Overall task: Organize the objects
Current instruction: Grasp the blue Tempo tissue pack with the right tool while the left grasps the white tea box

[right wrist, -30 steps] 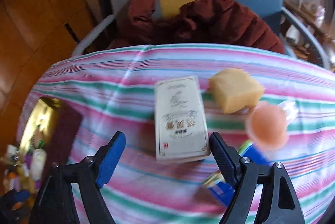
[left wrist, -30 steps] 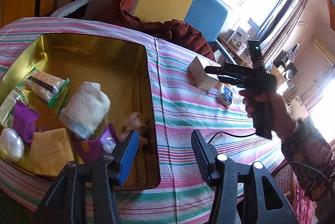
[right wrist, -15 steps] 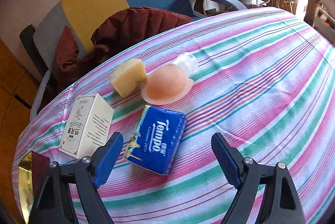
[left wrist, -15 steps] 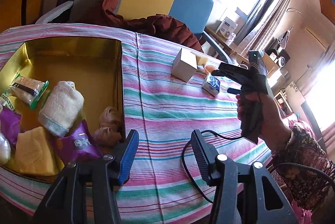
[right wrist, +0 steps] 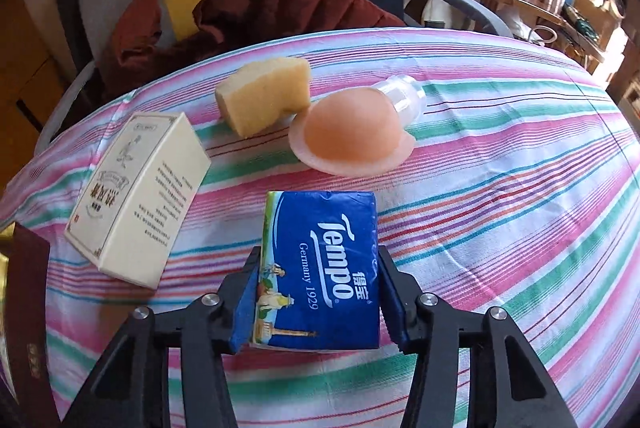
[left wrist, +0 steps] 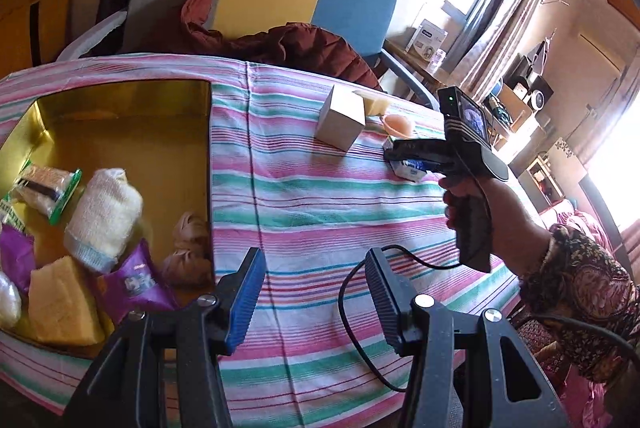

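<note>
The right gripper [right wrist: 318, 302] is closing, both pads against the blue Tempo tissue pack [right wrist: 320, 268] lying flat on the striped tablecloth [right wrist: 500, 187]. Beyond it lie a peach dome [right wrist: 348, 131], yellow sponge [right wrist: 264, 93] and cream box [right wrist: 138, 195]. The left gripper [left wrist: 312, 298] stands spread and empty beside the gold tin [left wrist: 120, 99].

Right gripper [right wrist: 318, 292] closing — left gripper [left wrist: 310, 302] agape

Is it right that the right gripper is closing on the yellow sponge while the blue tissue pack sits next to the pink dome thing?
Not quite. In the right wrist view, the right gripper is closing on the blue tissue pack, which sits between its jaws. The yellow sponge is the one lying untouched beside the pink dome.
</note>
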A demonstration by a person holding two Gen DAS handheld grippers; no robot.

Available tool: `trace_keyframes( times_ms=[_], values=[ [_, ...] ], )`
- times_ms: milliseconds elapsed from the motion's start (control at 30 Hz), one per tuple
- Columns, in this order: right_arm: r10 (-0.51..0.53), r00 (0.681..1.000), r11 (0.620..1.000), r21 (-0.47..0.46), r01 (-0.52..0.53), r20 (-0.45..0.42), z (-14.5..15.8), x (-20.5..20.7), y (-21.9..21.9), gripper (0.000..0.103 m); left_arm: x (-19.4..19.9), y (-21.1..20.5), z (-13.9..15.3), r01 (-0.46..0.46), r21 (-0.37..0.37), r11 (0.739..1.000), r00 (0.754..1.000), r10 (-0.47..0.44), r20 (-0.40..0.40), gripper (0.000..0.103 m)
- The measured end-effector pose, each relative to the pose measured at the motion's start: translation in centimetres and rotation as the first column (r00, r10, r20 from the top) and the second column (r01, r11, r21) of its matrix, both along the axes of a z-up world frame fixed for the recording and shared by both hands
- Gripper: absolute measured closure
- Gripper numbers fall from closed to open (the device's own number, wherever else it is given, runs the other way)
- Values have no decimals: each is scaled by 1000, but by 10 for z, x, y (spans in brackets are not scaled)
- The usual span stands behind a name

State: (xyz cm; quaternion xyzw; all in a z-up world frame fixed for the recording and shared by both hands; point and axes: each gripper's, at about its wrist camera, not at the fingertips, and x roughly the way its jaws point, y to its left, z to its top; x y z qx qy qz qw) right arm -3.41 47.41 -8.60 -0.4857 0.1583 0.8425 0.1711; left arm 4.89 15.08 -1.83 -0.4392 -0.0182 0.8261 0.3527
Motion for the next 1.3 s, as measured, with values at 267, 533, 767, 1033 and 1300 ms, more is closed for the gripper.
trace_keyframes(
  times_ms=[267, 533, 767, 1033, 1300],
  values=[
    [108, 994, 994, -20, -108, 4, -1, 32, 4, 50, -24, 61, 6, 75, -78, 994, 997, -77, -21, 42],
    [115, 993, 993, -26, -116, -21, -2, 42, 8, 49, -72, 133, 0, 119, -159, 980, 993, -120, 1, 41],
    [121, 993, 993, 0, -121, 4, -3, 34, 0, 49, -111, 183, -15, 89, -237, 967, 995, -96, -19, 41],
    [118, 993, 993, -16, -118, 13, -3, 28, 3, 49, -145, 215, -41, 52, -289, 956, 998, -61, -21, 41],
    [107, 994, 992, -62, -106, 6, -2, 27, 10, 46, -153, 221, -43, 9, -336, 942, 991, -52, -120, 33]
  ],
)
